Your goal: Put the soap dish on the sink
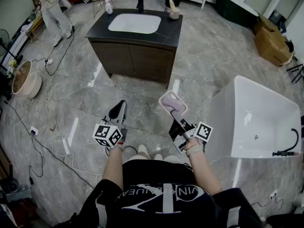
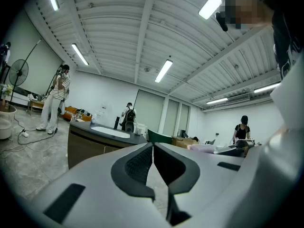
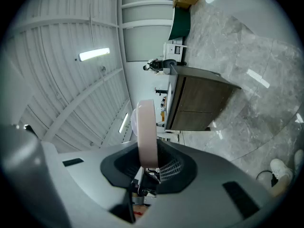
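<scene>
Sink [image 1: 134, 23] in dark worktop [image 1: 173, 32]: standing well ahead across the floor.
Soap dish [image 1: 172, 102]: riding edgewise, the right gripper [image 1: 177, 114] pinching its rim between its fingers. It likely needs levelling before being set down beside the basin.
Left gripper [image 1: 118, 110]: fingers resting together, carrying nothing.

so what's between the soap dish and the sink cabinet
Only bare marble floor lies between the soap dish, held in the right gripper, and the sink cabinet; the head view shows it.

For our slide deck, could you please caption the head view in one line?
Facing the sink vanity, right tongs grip a pink soap dish; left tongs are shut and empty.
</scene>
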Motion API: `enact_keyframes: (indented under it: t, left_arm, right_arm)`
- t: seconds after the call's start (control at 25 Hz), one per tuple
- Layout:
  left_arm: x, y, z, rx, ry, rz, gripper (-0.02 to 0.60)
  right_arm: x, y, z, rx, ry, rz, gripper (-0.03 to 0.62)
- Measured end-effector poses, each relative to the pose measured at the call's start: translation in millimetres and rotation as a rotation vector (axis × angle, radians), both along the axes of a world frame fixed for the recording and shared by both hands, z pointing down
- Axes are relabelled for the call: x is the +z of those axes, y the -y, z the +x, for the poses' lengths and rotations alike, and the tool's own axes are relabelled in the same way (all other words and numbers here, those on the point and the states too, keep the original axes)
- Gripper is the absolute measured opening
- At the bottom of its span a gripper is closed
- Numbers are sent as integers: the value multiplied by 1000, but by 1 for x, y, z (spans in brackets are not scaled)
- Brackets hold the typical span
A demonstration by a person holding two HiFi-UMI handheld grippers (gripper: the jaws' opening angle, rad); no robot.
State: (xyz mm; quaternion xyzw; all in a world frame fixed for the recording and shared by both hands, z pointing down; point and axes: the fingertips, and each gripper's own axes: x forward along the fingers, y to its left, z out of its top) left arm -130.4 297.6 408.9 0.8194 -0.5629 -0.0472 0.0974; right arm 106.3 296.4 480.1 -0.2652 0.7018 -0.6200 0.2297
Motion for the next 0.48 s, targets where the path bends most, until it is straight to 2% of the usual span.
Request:
enact_keyframes:
  t: [0.48]
  left_arm:
    - [-2,-4,18,1,15,10,23]
  right_arm:
    - [2,-3,18,-12,-28,3,83]
